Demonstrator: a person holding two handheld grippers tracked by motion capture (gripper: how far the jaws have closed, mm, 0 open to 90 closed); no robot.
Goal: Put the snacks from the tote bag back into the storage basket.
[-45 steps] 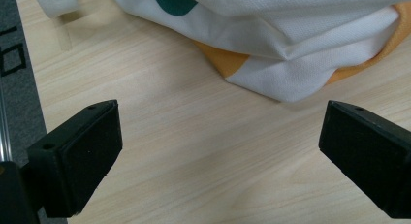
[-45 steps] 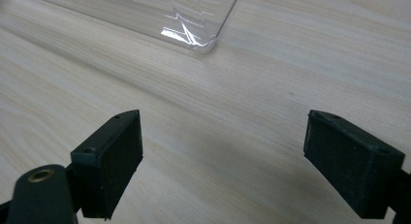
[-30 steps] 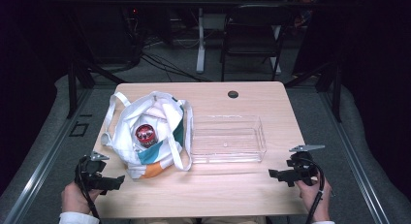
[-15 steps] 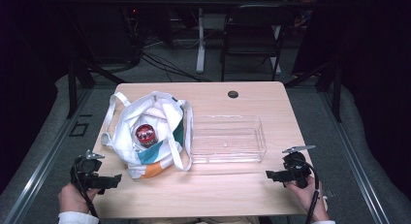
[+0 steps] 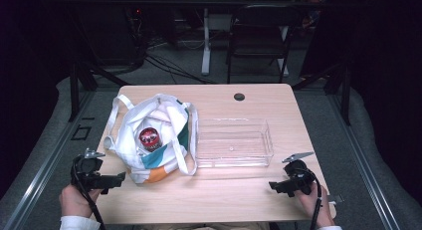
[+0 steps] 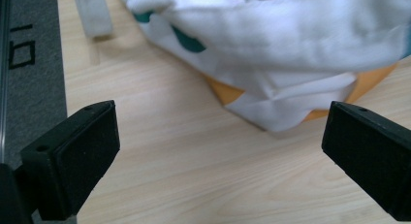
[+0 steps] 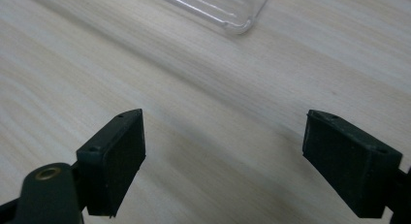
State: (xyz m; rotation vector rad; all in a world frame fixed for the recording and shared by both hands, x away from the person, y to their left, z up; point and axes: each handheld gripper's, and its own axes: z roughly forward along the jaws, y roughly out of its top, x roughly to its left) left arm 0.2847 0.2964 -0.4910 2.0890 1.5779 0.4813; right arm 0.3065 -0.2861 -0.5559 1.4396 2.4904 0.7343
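Wooden counter [image 5: 219,200] in a dark room. Left claw [image 5: 121,177] has just been opening, now gaping wide with nothing in it, just beside the bag [image 5: 152,140] at the near left. Right claw [image 5: 272,184] is wide and empty too, near the clear tray [image 5: 234,163]. Looks like the reaching stage; next probably grabbing the can [image 5: 149,138] inside the bag.

Bare table [image 5: 224,195] fronts bag [image 5: 149,140] and tray [image 5: 234,143].

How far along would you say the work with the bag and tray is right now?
Nothing looks done: the can sits in the bag and the tray is empty. Nothing is in hand; the left gripper and right gripper are open over the table. Any unpacking remains.
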